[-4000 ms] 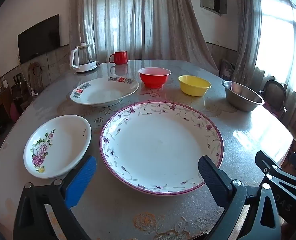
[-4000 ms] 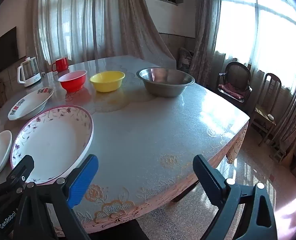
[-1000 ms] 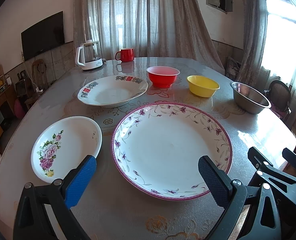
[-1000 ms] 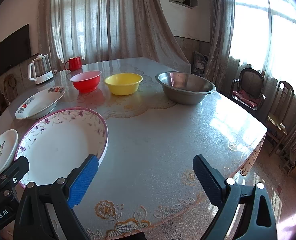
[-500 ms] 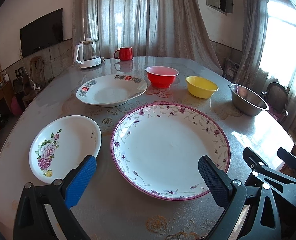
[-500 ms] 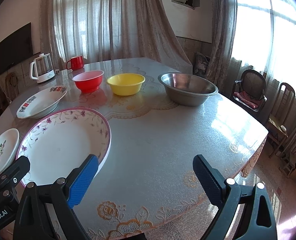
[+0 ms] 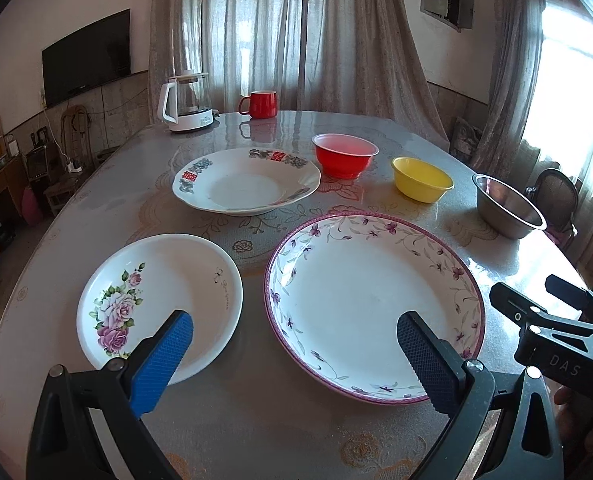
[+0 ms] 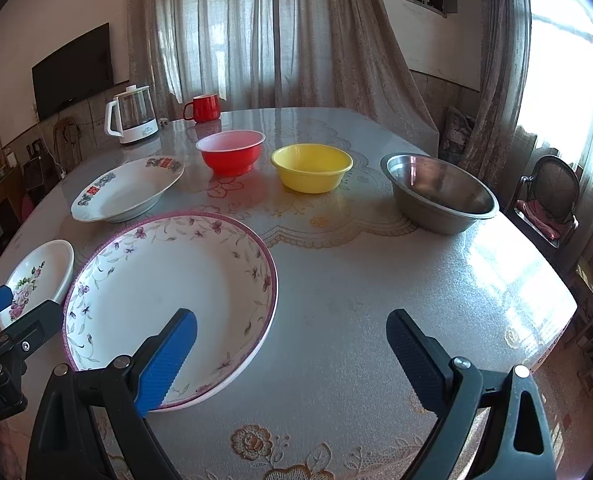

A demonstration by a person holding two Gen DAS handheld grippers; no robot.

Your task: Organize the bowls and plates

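Note:
A large plate with a purple floral rim [image 7: 372, 300] [image 8: 168, 292] lies nearest on the table. Left of it sits a small rose plate [image 7: 160, 300] [image 8: 36, 276]. Behind them is a white plate with red characters [image 7: 246, 186] [image 8: 128, 190]. Further right stand a red bowl [image 7: 344, 155] [image 8: 231, 152], a yellow bowl [image 7: 422, 179] [image 8: 311, 167] and a steel bowl [image 7: 506, 210] [image 8: 440, 192]. My left gripper [image 7: 294, 340] is open above the near edges of the rose plate and the large plate. My right gripper [image 8: 292, 340] is open over the large plate's right rim and bare table, holding nothing.
A white-based glass kettle [image 7: 186, 102] [image 8: 130, 116] and a red mug [image 7: 260, 104] [image 8: 204, 108] stand at the table's far side. Chairs [image 8: 548, 196] stand beyond the right table edge. Curtains and a wall TV [image 7: 86, 58] lie behind.
Both grippers have drifted slightly forward and up over the table, so the dishes sit a little lower and closer in view. Both stay open; no dish has moved.

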